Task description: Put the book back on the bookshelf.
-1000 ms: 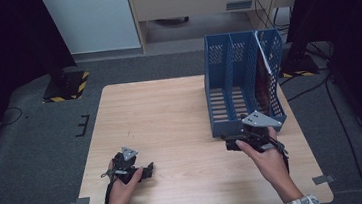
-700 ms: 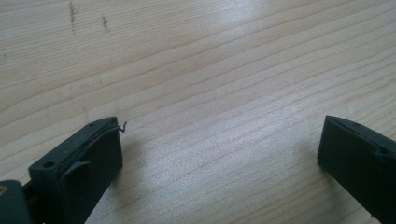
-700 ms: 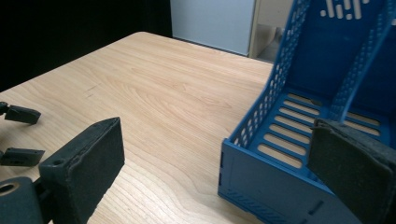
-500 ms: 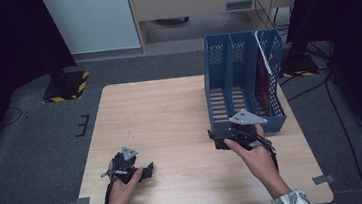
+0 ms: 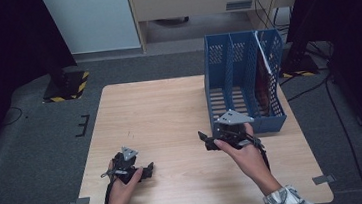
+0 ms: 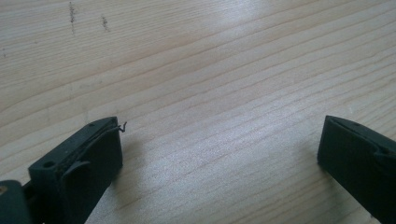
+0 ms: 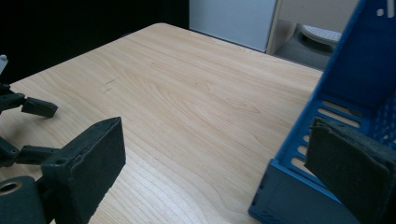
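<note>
file rack (image 5: 241, 83) | blue, perforated walls, three slots | upright on desk's far right | red-dark item in rightmost slot

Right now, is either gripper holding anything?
No. The left gripper and right gripper are both open, with bare table between their fingers.

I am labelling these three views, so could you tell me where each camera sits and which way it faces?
High view: above the person's side, looking forward and down on the wooden table; forearms, left gripper, right gripper.
Left gripper view: on that gripper, facing bare tabletop between open jaws.
Right gripper view: along open jaws towards the blue file rack, shared with the high view.
</note>
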The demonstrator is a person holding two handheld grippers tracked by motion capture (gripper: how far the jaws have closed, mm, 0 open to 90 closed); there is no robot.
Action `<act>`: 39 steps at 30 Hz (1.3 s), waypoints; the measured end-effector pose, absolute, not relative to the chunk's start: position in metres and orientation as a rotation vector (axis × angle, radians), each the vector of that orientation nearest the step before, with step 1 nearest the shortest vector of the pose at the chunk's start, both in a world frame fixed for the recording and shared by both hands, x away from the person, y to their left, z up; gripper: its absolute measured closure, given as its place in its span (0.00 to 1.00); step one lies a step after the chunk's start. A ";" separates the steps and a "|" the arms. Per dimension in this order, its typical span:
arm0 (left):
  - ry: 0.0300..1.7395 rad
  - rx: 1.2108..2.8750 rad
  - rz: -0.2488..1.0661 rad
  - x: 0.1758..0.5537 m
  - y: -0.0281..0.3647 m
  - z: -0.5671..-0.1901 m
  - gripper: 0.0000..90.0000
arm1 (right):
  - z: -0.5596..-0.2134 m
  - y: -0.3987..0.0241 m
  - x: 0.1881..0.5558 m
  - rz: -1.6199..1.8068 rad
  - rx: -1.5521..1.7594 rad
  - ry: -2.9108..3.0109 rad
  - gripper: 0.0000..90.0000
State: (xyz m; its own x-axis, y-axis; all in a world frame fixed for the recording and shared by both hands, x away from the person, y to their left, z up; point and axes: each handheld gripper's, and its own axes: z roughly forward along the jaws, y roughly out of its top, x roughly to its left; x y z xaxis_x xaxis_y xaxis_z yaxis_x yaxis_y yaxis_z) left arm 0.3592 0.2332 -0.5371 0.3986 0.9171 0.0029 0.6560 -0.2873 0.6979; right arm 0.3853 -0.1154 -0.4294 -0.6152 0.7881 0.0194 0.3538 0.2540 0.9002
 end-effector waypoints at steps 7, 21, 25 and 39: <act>1.337 2.043 0.546 0.359 0.233 -0.537 0.00 | -0.435 -0.103 0.388 1.313 1.012 2.118 0.05; 1.339 2.042 0.547 0.359 0.233 -0.537 0.00 | -0.442 -0.078 0.388 1.284 0.939 2.180 0.06; 1.339 2.041 0.547 0.359 0.233 -0.537 0.00 | -0.449 -0.070 0.387 1.275 0.929 2.210 0.06; 1.339 2.041 0.547 0.359 0.233 -0.537 0.00 | -0.476 -0.047 0.384 1.229 0.891 2.321 0.06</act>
